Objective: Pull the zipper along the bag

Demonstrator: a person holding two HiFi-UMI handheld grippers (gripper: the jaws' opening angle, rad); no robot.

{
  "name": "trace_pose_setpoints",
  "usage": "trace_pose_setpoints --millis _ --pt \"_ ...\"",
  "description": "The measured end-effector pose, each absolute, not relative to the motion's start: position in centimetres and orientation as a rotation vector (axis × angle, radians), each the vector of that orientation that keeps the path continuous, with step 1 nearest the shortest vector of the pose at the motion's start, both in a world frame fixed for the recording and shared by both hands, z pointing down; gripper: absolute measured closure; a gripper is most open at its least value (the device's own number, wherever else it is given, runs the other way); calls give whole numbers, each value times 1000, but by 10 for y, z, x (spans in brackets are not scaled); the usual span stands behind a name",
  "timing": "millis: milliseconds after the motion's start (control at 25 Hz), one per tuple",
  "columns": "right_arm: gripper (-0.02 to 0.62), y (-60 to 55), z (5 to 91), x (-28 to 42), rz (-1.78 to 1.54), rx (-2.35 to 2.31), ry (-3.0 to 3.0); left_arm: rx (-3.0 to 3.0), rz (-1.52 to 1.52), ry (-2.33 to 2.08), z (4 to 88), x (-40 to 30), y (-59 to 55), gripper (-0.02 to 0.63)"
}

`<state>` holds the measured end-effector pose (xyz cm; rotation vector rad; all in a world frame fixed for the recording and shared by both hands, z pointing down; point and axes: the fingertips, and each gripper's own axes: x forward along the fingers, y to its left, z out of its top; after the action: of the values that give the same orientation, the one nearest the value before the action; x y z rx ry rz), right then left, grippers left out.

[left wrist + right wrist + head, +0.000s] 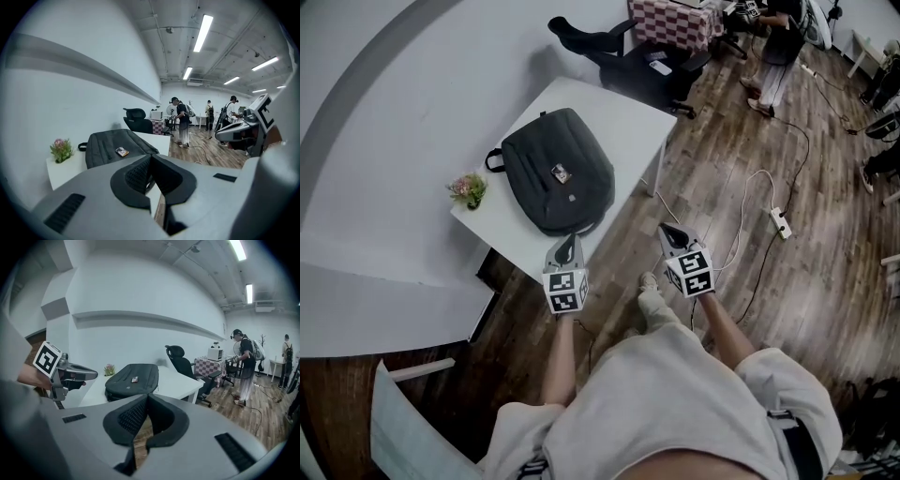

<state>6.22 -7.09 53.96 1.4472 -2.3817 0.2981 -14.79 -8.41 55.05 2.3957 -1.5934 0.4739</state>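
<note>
None of the zipper travel looked done. Both of your tools hung short of the bench (511, 230), over the wood floor (741, 272), touching nothing.

- Left hand-held gripper (571, 240): jaws pressed together, nothing between them. It sat just off the bench's near edge, with the bag at its 11 o'clock.
- Right hand-held gripper (667, 229): jaws likewise together and empty. It was further from the bench, with the bag at its 10 o'clock.
- Bag (558, 169): dark, lying flat on the bench, its near end close to the bench's 6 o'clock edge.
- Zipper: no view showed you its slider clearly, so you could not tell whether it stood open or closed.

Left to do, as I judge it: close in, find the slider, pinch it with one tool, steady the bag with the other, then draw it along the track. That is the whole job.

Count:
- Two hand-held grippers.
- One bag.
- One small tag (560, 172) on the bag's top face.
- One bench.
- One potted plant (469, 189), at the bag's 9 o'clock and apart from it.
- One office chair (623, 52), off the bench at 1 o'clock.
- Several people stood far down the room. They were too small to count surely.
</note>
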Motion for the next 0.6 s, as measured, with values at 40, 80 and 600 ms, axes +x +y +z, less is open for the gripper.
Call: trace_pose_setpoints --millis 40,80,600 --pt "583 -84 541 64 305 1434 -2390 2387 480 -1599 551 -145 -95 580" --pt "583 -98 542 65 314 1419 -2398 2377 486 -1606 551 -142 -105 580" --pt "583 -231 567 71 404 1206 -2488 2229 621 -1713 570 -129 -193 580"
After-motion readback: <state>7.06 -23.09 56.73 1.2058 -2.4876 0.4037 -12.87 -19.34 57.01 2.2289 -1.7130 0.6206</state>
